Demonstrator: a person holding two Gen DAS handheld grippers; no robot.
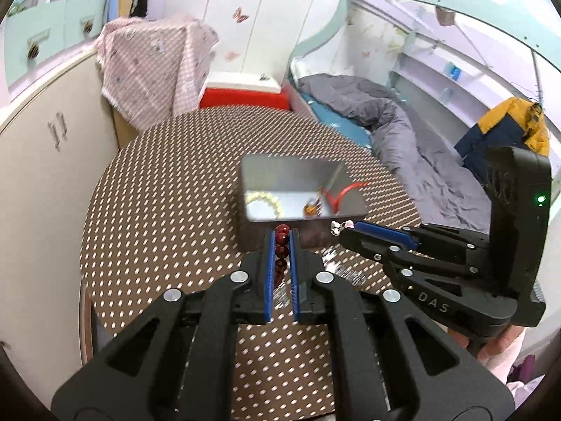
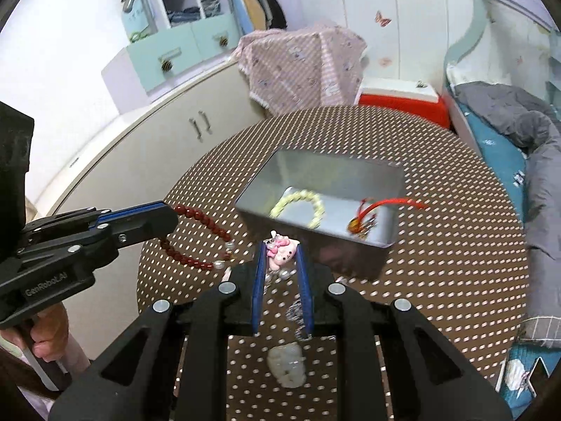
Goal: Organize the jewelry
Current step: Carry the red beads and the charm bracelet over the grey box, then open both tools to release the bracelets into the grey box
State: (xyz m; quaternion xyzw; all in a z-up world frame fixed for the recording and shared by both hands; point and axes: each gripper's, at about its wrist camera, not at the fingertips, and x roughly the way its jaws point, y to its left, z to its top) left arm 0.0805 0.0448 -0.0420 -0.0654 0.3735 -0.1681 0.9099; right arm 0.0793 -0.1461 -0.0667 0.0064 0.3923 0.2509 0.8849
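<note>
The left gripper (image 1: 280, 236) is pointing toward twelve o'clock and tilting downward, its blue pads (image 1: 270, 263) standing almost together and pinching a string of dark red beads (image 1: 281, 245). The right gripper (image 2: 280, 249) is angling down the same way, its jaws a little wider and clamping a pink charm (image 2: 280, 251). In the left wrist view the right gripper is reaching in from three o'clock; a hand (image 2: 49, 333) is gripping the left handle at eight o'clock
</note>
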